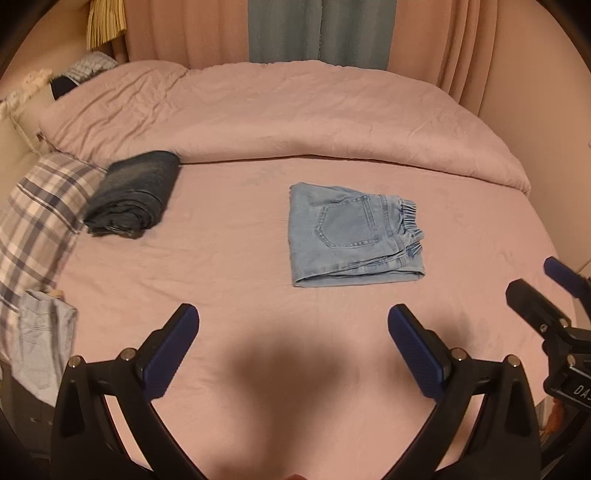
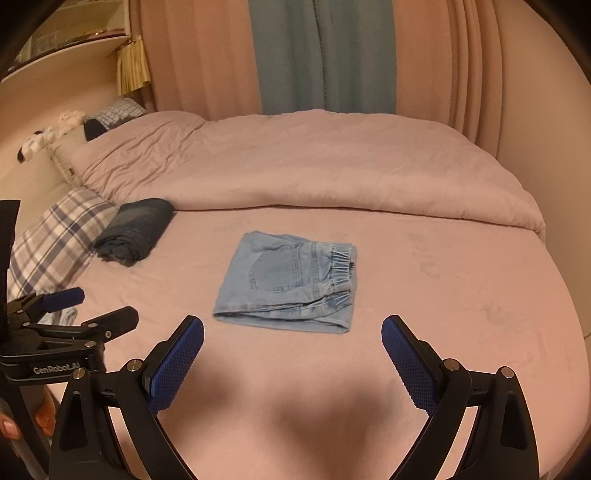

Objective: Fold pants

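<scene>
Light blue denim pants [image 1: 354,236] lie folded into a compact rectangle on the pink bed sheet [image 1: 229,266], back pocket up, elastic waistband to the right. The right wrist view shows the same pants [image 2: 286,282] just ahead. My left gripper [image 1: 293,314] hangs open above the sheet, short of the pants, with nothing between its blue pads. My right gripper [image 2: 291,326] is open too and holds nothing, just short of the pants' near fold. Each gripper shows at the other view's edge: the right gripper [image 1: 539,280] and the left gripper [image 2: 99,306].
Dark blue folded jeans [image 1: 133,194] sit at the left beside a plaid pillow [image 1: 40,214]. A pale garment [image 1: 42,339] hangs off the bed's left edge. A rumpled pink duvet [image 1: 295,118] covers the far half. Curtains [image 1: 317,33] hang behind.
</scene>
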Demonstrator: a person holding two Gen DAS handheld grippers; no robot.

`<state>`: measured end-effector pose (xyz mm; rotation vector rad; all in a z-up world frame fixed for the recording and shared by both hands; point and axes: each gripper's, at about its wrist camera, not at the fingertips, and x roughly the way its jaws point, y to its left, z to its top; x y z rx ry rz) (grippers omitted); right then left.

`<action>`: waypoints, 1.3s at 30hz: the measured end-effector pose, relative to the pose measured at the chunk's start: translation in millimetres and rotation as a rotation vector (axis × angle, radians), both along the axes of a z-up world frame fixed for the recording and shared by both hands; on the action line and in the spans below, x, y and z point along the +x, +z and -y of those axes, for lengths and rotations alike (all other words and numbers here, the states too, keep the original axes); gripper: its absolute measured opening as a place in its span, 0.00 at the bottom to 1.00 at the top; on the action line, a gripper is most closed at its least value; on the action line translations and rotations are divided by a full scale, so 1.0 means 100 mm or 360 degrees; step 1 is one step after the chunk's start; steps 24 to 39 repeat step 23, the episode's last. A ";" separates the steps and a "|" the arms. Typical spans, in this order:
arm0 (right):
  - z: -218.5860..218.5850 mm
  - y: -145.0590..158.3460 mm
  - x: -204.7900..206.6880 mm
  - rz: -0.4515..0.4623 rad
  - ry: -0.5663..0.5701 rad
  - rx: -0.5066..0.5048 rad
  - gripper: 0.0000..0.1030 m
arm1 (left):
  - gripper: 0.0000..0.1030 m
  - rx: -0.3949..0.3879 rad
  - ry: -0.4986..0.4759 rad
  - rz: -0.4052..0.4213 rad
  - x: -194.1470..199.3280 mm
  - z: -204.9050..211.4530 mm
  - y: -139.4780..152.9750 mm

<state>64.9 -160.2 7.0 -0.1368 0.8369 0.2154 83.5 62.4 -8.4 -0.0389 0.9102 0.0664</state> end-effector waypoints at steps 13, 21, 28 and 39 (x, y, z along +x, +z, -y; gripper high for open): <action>-0.11 0.15 -0.20 0.0038 0.0005 -0.0035 0.94 | 0.99 0.0002 -0.0021 0.0017 -0.19 0.04 0.11; -0.13 0.16 -0.20 0.0033 0.0000 -0.0025 0.94 | 0.99 0.0016 -0.0018 0.0020 -0.20 0.02 0.13; -0.13 0.15 -0.20 0.0033 0.0000 -0.0024 0.94 | 0.99 0.0017 -0.0015 0.0016 -0.19 0.02 0.12; -0.13 0.15 -0.20 0.0033 0.0000 -0.0024 0.94 | 0.99 0.0017 -0.0015 0.0016 -0.19 0.02 0.12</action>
